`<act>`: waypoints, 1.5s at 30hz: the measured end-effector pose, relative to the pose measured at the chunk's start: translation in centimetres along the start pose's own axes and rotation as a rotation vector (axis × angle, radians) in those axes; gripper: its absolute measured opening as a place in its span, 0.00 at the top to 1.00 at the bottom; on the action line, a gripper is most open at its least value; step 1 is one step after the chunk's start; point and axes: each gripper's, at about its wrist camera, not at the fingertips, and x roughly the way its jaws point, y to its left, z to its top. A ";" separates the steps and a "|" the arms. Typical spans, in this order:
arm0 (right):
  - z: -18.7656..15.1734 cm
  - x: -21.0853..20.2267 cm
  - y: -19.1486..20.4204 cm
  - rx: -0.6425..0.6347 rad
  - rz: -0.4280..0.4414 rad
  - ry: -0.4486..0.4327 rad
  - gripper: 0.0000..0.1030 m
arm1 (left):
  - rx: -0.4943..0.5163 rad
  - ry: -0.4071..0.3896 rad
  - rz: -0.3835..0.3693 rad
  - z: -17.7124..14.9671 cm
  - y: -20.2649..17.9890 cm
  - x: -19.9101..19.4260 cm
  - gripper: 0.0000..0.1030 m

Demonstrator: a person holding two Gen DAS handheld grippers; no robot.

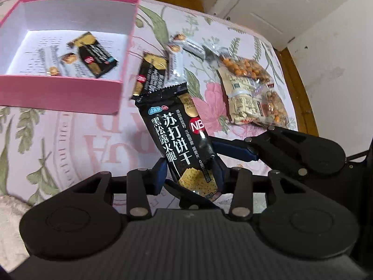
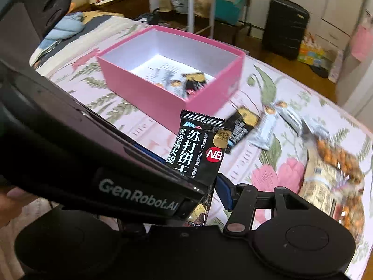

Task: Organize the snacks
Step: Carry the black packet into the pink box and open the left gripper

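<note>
A bed under a floral cover [image 1: 70,140] fills the foreground, with wooden floor [image 2: 275,54] beyond it, a white panelled door [image 1: 268,2] beside a scuffed white wall [image 1: 331,53], 1 black suitcase [image 2: 285,26] and white cabinets [image 2: 335,7] behind.

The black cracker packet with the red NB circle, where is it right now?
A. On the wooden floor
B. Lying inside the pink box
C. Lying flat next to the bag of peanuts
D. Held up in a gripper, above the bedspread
D: the black cracker packet stands up between the fingers of the left gripper, off the flowery bedspread and outside the pink box.
</note>
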 end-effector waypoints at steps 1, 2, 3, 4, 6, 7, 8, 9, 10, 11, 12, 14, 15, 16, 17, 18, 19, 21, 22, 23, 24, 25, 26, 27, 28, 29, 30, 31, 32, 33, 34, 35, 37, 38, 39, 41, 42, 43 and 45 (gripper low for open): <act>0.6 -0.1 0.4 -0.020 -0.002 -0.006 0.40 | -0.005 -0.011 0.004 0.1 0.3 -0.6 0.61; 0.8 -0.3 0.7 -0.040 -0.005 -0.014 0.40 | -0.009 -0.026 0.012 0.3 0.6 -1.3 0.61; 1.3 -0.3 1.1 -0.065 -0.009 -0.028 0.40 | -0.014 -0.040 0.019 0.6 0.9 -1.8 0.61; 2.0 -0.3 1.5 -0.086 -0.011 -0.042 0.40 | -0.020 -0.056 0.029 0.9 1.3 -2.4 0.61; 3.4 0.0 1.9 -0.118 -0.004 -0.071 0.40 | -0.028 -0.088 0.054 1.7 2.2 -3.5 0.61; 4.2 0.3 2.2 -0.133 0.001 -0.089 0.40 | -0.029 -0.103 0.066 2.1 2.6 -3.9 0.61; 4.9 0.6 2.3 -0.148 0.005 -0.108 0.40 | -0.030 -0.119 0.080 2.7 3.1 -4.2 0.61; 5.8 1.1 2.4 -0.164 0.011 -0.126 0.40 | -0.033 -0.131 0.093 3.5 3.6 -4.5 0.61; 6.4 1.4 2.4 -0.175 0.015 -0.138 0.40 | -0.036 -0.140 0.100 4.2 4.2 -4.6 0.61; 7.2 2.0 2.2 -0.182 0.018 -0.146 0.40 | -0.046 -0.149 0.105 5.1 5.0 -4.6 0.61; 8.1 2.8 2.0 -0.193 0.022 -0.155 0.40 | -0.056 -0.157 0.111 5.9 5.6 -4.4 0.61; 9.5 4.2 1.8 -0.220 0.027 -0.174 0.40 | -0.062 -0.184 0.126 7.5 7.0 -4.1 0.61; 10.4 5.2 1.6 -0.248 0.021 -0.184 0.40 | -0.065 -0.207 0.129 8.3 7.9 -3.8 0.61; 11.1 6.0 1.6 -0.264 0.015 -0.189 0.41 | -0.084 -0.224 0.123 9.0 8.8 -3.3 0.61; 12.0 6.9 1.5 -0.290 0.011 -0.185 0.41 | -0.108 -0.233 0.116 9.6 9.8 -2.8 0.61; 12.8 7.9 1.4 -0.311 0.012 -0.175 0.41 | -0.136 -0.239 0.109 10.3 11.0 -2.2 0.61; 13.5 8.8 1.2 -0.321 0.017 -0.164 0.41 | -0.153 -0.241 0.107 10.8 11.9 -1.6 0.61; 14.6 10.9 0.9 -0.346 0.025 -0.148 0.41 | -0.181 -0.236 0.107 11.9 13.4 -0.1 0.61; 14.9 11.5 1.0 -0.360 0.028 -0.141 0.41 | -0.195 -0.227 0.103 12.3 14.1 0.5 0.61; 15.0 12.1 1.0 -0.376 0.028 -0.134 0.41 | -0.212 -0.218 0.094 12.6 14.8 1.4 0.61; 15.0 12.7 1.1 -0.384 0.027 -0.124 0.41 | -0.236 -0.207 0.080 12.8 15.5 2.2 0.61; 15.1 13.5 1.0 -0.392 0.029 -0.108 0.41 | -0.264 -0.193 0.065 12.9 16.2 3.0 0.61; 15.3 14.1 0.9 -0.392 0.031 -0.093 0.41 | -0.286 -0.181 0.053 13.0 16.9 3.7 0.61; 15.3 14.8 0.7 -0.381 0.034 -0.077 0.41 | -0.296 -0.167 0.046 13.2 17.3 4.4 0.61; 15.3 15.3 0.6 -0.377 0.035 -0.064 0.41 | -0.305 -0.156 0.044 13.4 17.6 4.9 0.61; 15.3 15.8 0.5 -0.379 0.034 -0.059 0.41 | -0.306 -0.152 0.048 13.5 17.8 5.4 0.61; 15.4 16.1 0.5 -0.379 0.032 -0.058 0.41 | -0.300 -0.147 0.058 13.7 17.8 5.8 0.61; 15.4 16.5 0.4 -0.377 0.032 -0.058 0.41 | -0.296 -0.146 0.066 13.7 17.7 6.1 0.61; 15.4 16.7 0.3 -0.372 0.030 -0.060 0.41 | -0.300 -0.152 0.074 13.7 17.6 6.3 0.57; 15.4 16.8 0.3 -0.366 0.021 -0.063 0.39 | -0.311 -0.154 0.078 13.7 17.7 6.5 0.51; 15.2 16.8 0.4 -0.366 0.000 -0.072 0.34 | -0.330 -0.151 0.083 13.6 17.7 6.7 0.41; 15.3 16.9 0.4 -0.369 -0.027 -0.085 0.32 | -0.344 -0.152 0.088 13.5 17.6 6.9 0.40; 14.9 15.9 0.1 -0.340 -0.032 -0.113 0.31 | -0.328 -0.159 0.094 12.9 17.4 6.6 0.40; 14.7 15.3 -0.2 -0.312 -0.011 -0.116 0.31 | -0.312 -0.170 0.101 12.7 17.2 6.2 0.40; 14.4 14.6 -0.4 -0.293 0.010 -0.120 0.31 | -0.292 -0.188 0.113 12.4 16.9 5.6 0.40; 13.3 12.9 -0.6 -0.277 0.029 -0.143 0.31 | -0.255 -0.213 0.119 11.9 16.2 4.3 0.40; 12.7 11.9 -0.6 -0.281 0.027 -0.153 0.30 | -0.235 -0.221 0.115 11.6 15.8 3.6 0.40; 12.0 10.8 -0.5 -0.284 0.017 -0.159 0.30 | -0.215 -0.225 0.110 11.2 15.3 2.8 0.40; 10.8 8.6 -0.7 -0.266 0.000 -0.159 0.29 | -0.167 -0.222 0.102 10.5 14.2 1.1 0.40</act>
